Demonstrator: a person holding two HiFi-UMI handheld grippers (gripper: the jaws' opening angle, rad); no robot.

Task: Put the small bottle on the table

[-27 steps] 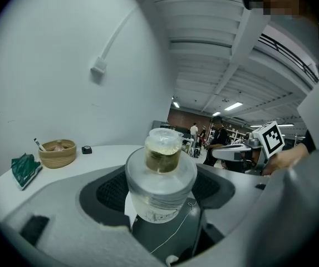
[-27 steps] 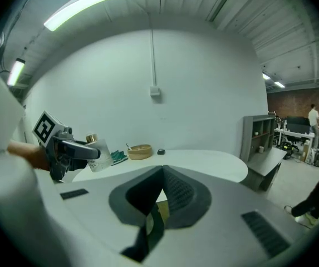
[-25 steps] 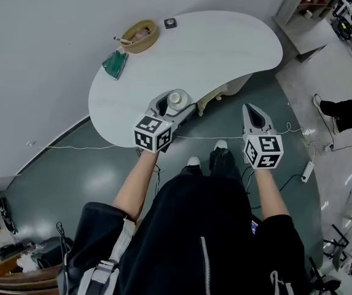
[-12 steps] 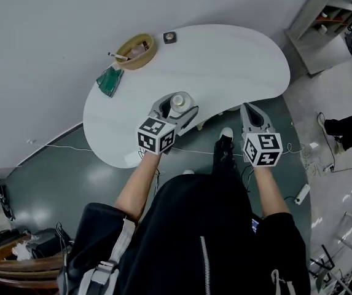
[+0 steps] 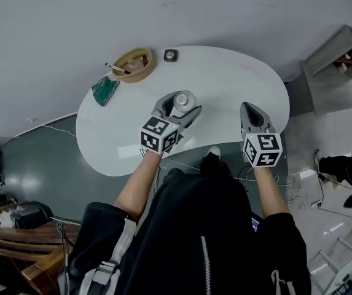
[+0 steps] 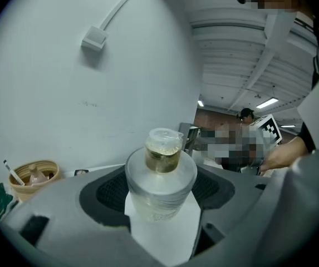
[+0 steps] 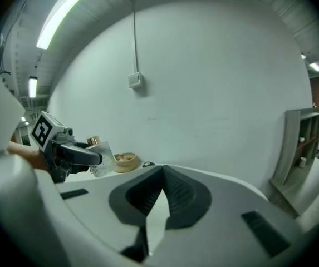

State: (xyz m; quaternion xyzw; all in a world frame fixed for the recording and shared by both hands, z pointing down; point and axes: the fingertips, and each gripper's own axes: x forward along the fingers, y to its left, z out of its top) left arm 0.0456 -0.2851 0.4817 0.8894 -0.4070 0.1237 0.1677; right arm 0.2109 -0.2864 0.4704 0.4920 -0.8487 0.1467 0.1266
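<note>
A small clear bottle (image 6: 161,177) with a gold-tinted neck is clamped upright between the jaws of my left gripper (image 5: 180,107), which hangs over the middle of the white table (image 5: 225,78). The head view shows the bottle (image 5: 183,101) from its top, and the right gripper view shows it (image 7: 100,156) held in the left gripper (image 7: 64,152) off to the left. My right gripper (image 5: 252,117) hovers over the table's front edge; its jaws meet at the tips with nothing between them (image 7: 160,191).
A wicker bowl (image 5: 132,64) with a pen in it stands at the table's far left. Beside it lies a green packet (image 5: 104,89), and a small black square object (image 5: 170,55) sits near the wall. A grey shelf unit (image 5: 341,60) stands at the right.
Both grippers and the view have moved forward: the left gripper with the bottle went from the table's front edge to over its middle, and the right gripper now reaches the table edge.
</note>
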